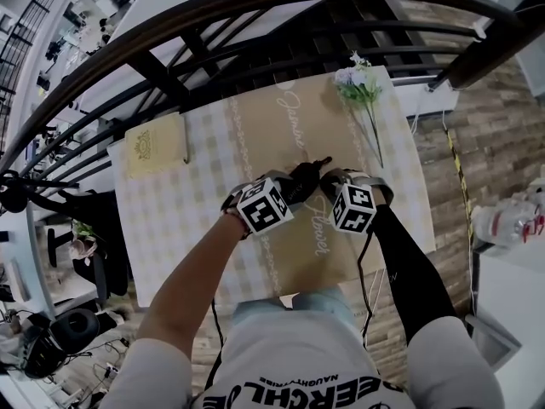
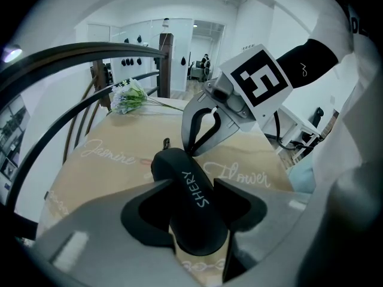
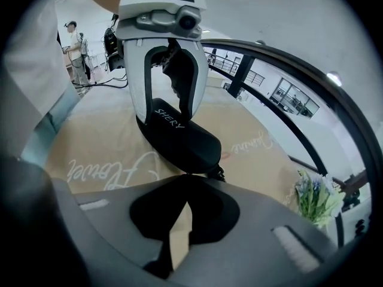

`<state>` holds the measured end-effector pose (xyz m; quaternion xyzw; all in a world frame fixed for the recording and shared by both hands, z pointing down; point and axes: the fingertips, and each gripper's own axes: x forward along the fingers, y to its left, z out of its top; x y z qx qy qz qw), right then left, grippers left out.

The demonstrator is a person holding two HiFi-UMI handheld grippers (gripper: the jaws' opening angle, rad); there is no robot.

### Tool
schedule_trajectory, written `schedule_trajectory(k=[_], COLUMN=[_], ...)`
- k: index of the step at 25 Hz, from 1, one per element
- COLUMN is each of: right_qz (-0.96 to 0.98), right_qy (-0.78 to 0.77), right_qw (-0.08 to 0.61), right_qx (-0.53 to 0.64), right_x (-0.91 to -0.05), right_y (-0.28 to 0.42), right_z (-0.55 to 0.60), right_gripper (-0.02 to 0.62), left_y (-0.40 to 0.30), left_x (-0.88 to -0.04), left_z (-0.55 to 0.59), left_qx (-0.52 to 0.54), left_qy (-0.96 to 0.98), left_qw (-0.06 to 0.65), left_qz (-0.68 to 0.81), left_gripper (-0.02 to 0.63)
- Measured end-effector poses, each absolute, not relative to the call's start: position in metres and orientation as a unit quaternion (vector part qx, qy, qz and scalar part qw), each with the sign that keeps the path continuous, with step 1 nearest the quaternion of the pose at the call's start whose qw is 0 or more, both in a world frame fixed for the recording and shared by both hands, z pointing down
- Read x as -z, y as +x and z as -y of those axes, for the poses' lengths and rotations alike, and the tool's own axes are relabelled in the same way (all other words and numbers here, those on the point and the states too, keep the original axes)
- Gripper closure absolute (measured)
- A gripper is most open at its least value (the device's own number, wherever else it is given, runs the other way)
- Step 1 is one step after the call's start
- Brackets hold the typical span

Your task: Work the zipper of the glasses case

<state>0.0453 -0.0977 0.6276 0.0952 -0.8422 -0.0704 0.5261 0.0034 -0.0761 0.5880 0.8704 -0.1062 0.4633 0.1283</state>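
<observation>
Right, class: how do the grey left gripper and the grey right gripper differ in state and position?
The left gripper is clamped on the black oval glasses case; the right gripper is shut with no case between its jaws. The left gripper holds the case's body; the right gripper sits at its end, beside the zipper pull. Both are grey and point downward.

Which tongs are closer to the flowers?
Right. The right tongs sit almost straight below the flowers in the head view; the left tongs, clamping the glasses case, are farther left.
</observation>
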Motion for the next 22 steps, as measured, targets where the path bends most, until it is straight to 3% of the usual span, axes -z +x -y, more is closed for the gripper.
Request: schedule_trajectory(k=[22], right_qz=[0.843], right_qy=[0.114], right_qw=[0.524], right_qx=[0.039], right_x=[-0.626], right_y=[0.038], right_z=[0.079], right_gripper=[0.566], left_y=[0.004], left_x=[-0.588], left_z=[0.076], left_qx=[-0.455], left_qy=[0.876], left_qw=[0.126], left_qz=[0.099], left_gripper=[0.385])
